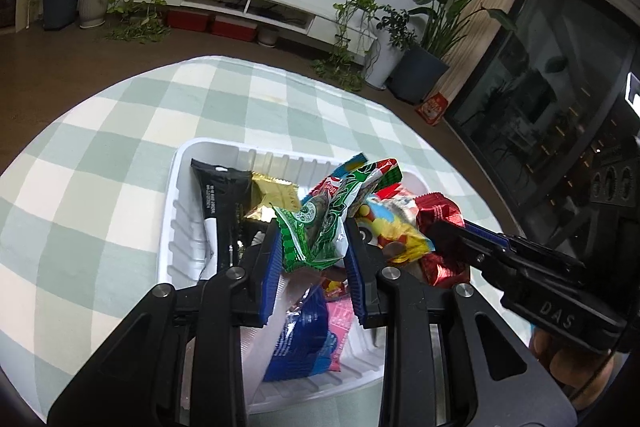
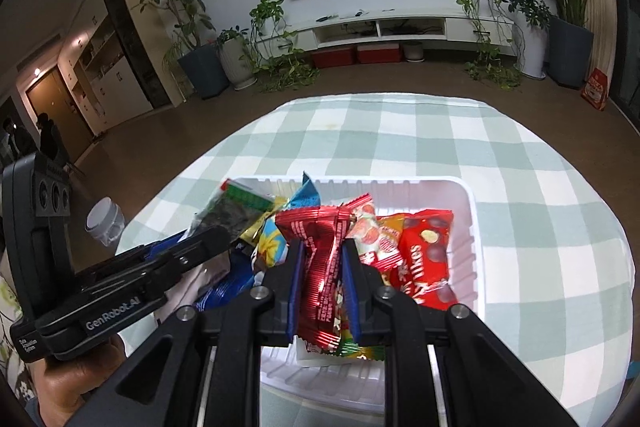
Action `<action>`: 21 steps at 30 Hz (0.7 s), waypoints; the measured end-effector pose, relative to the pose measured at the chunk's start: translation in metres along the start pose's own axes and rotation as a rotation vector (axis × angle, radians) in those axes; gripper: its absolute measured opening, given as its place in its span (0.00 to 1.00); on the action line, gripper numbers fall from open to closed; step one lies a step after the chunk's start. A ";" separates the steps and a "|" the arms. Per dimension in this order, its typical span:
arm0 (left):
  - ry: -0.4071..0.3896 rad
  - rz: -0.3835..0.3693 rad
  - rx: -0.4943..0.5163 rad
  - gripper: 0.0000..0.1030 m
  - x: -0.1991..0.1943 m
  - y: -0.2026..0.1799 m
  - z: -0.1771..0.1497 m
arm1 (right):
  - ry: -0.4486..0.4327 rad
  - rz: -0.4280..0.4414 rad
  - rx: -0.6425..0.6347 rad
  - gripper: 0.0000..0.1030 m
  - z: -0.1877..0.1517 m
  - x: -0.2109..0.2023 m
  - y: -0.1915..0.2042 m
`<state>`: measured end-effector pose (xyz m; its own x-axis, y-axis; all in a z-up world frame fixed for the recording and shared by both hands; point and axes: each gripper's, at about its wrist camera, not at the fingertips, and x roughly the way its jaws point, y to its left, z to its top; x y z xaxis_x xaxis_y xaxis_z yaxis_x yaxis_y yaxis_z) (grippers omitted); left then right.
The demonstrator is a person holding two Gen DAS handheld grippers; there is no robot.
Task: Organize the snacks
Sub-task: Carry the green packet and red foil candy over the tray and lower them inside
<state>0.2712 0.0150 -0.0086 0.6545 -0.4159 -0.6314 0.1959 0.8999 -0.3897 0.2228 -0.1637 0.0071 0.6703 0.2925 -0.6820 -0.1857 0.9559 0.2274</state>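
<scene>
Your left claw [image 1: 312, 247] is nearly closed, its blue pads pinching a crumpled green snack packet [image 1: 320, 223] that stands up between them above the white tray [image 1: 176, 223]. Your right claw [image 2: 322, 287] is clamped as tight as it goes on a shiny red ribbed wrapper [image 2: 320, 263], also over the tray.

The tray sits on the bench, which is covered by a green-and-white checked cloth [image 1: 100, 155]. Only your left camera shows the tray's left side: a black packet [image 1: 218, 203] lying along that wall, a gold packet [image 1: 272, 199] just beside it, and a blue packet [image 1: 300, 339] under the claw with a pink one [image 1: 340, 323] touching it. It also shows the right claw coming in from the right edge, its tip at a red foil wrapper [image 1: 438, 215].

Only your right camera shows the tray's right side: a red chocolate-ball bag [image 2: 428, 259] near that wall, with an orange-and-white packet [image 2: 372, 235] beside the held wrapper. At the left of that view, the other claw reaches into the pile, and a white lidded container [image 2: 105, 223] stands near the bench edge.
</scene>
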 end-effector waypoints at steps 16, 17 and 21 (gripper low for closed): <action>0.011 0.019 0.032 0.58 0.016 -0.003 -0.004 | 0.020 -0.046 -0.053 0.21 -0.010 0.015 0.003; 0.012 0.020 0.032 0.58 0.016 -0.003 -0.004 | 0.020 -0.046 -0.053 0.21 -0.010 0.015 0.003; 0.004 0.028 0.037 0.64 0.013 -0.004 -0.004 | 0.018 -0.049 -0.057 0.22 -0.010 0.014 0.004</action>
<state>0.2757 0.0054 -0.0178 0.6569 -0.3910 -0.6446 0.2046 0.9154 -0.3467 0.2242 -0.1557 -0.0088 0.6667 0.2453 -0.7038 -0.1941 0.9688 0.1538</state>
